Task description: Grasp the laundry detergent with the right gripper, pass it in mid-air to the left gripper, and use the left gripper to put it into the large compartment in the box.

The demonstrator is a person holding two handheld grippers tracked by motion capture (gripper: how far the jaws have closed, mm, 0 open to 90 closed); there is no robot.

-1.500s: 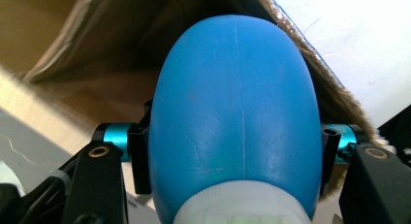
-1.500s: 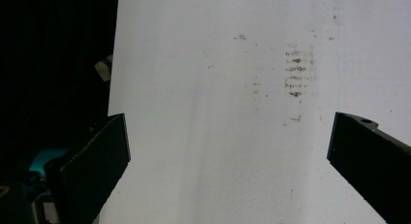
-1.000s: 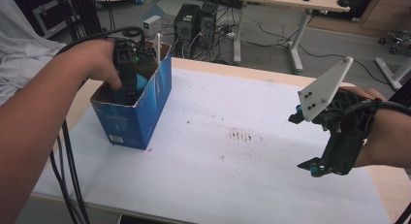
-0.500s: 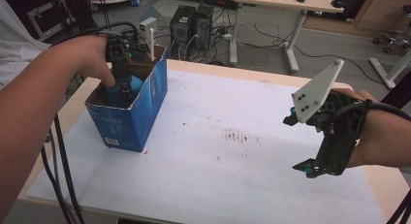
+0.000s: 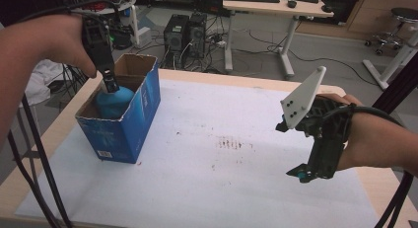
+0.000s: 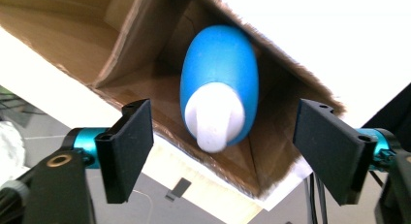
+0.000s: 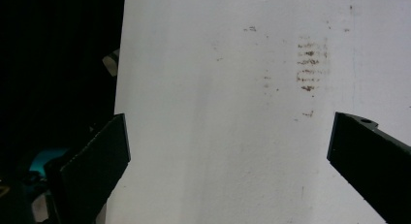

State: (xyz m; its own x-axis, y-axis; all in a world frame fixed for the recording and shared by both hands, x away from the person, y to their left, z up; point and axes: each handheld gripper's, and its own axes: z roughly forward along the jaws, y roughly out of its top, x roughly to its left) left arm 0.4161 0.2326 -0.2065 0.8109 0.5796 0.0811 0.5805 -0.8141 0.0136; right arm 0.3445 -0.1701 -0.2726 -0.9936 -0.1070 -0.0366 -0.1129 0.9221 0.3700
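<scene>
An open blue cardboard box (image 5: 129,123) stands at the left of the table. Inside it lies a blue egg-shaped object (image 5: 115,101) with a white end (image 6: 213,118). My left gripper (image 5: 110,83) hangs just above the box mouth, pointing down at the object. Its jaws have just been opening and stand apart on either side of the object (image 6: 220,73) without touching it; the gripper (image 6: 228,136) holds nothing. At the right, my right gripper (image 5: 301,173) hovers over the white sheet (image 5: 207,183), open, with nothing between its jaws (image 7: 228,151).
Brownish smudges (image 5: 234,143) mark the sheet near the middle. The wooden table edge (image 5: 59,124) runs left of the box. Behind the table stand computer towers (image 5: 187,33) and a desk (image 5: 276,6) on the floor. Cables (image 5: 34,154) hang at the left.
The left gripper has risen out of the box and its jaws have opened, leaving the blue object inside. The right gripper has stayed where it was.
</scene>
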